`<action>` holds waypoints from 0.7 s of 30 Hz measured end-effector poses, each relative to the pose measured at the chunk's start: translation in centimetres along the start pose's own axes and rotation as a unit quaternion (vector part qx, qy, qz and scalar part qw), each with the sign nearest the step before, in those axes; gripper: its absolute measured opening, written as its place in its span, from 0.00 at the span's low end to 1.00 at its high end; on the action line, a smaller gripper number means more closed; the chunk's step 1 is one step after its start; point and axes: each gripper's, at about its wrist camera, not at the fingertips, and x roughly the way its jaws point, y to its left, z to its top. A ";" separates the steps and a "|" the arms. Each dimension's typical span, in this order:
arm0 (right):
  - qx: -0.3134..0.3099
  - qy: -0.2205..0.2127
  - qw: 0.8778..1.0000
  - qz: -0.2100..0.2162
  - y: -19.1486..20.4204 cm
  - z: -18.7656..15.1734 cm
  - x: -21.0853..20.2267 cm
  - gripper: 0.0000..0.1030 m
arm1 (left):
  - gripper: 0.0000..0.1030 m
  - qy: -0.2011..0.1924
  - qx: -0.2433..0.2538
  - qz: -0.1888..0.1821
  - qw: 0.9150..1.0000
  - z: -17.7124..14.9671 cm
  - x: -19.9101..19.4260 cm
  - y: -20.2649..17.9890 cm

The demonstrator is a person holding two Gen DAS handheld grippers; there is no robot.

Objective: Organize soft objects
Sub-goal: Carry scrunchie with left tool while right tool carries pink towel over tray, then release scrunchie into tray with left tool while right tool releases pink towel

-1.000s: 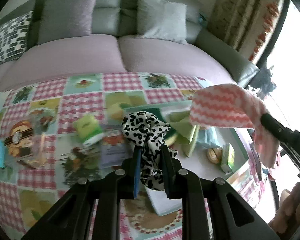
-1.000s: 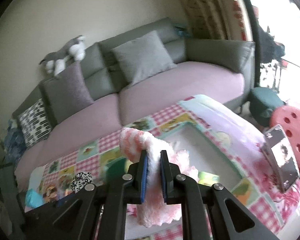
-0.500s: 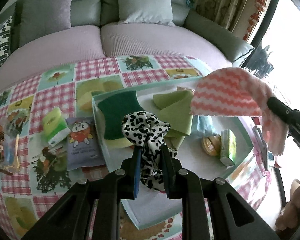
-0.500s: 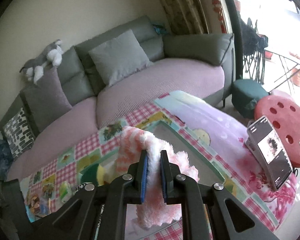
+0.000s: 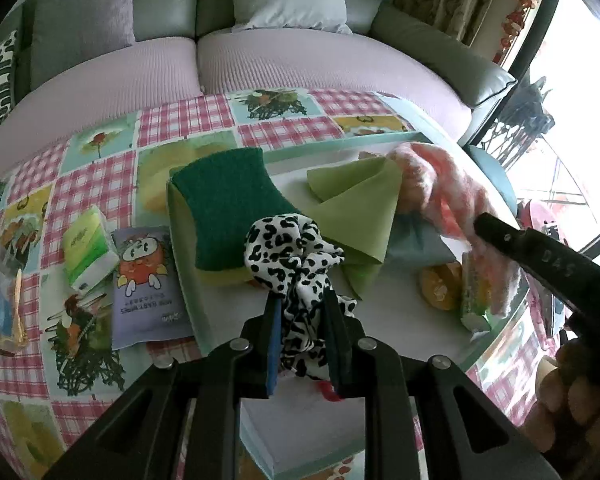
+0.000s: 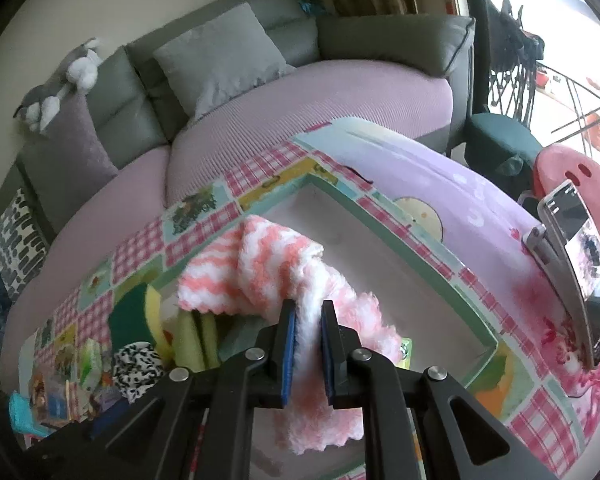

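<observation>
Tongs gripped both soft pieces over the tray (image 5: 340, 145): left tongs (image 5: 302, 312) pinched the spotted scrunchie (image 5: 288, 248) at six o'clock, right tongs (image 6: 309, 322) clamped the pink towel (image 6: 260, 268) at three, apparently for sorting inside.

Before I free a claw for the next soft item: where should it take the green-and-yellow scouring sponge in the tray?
Grip the sponge across its narrower waist, coming from above. It leans on the tray's left wall, green pad up and yellow foam below, so a flat side approach is blocked there. The folded green cloth crowds its right edge; the near end sits behind the leopard scrunchie held by the left claw.
</observation>
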 end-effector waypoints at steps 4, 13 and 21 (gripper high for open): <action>-0.006 0.006 1.000 -0.006 0.1 -0.2 0.2 0.15 | 0.23 0.006 -0.002 0.001 1.000 0.0 0.5 0.1; -0.033 0.007 0.999 -0.019 1.1 0.0 -1.4 0.23 | 0.41 0.012 -0.009 -0.003 1.000 0.3 -0.3 0.4; -0.059 0.016 0.998 -0.021 2.0 -0.3 -2.5 0.42 | 0.52 -0.001 -0.033 0.006 0.999 0.6 -3.1 2.0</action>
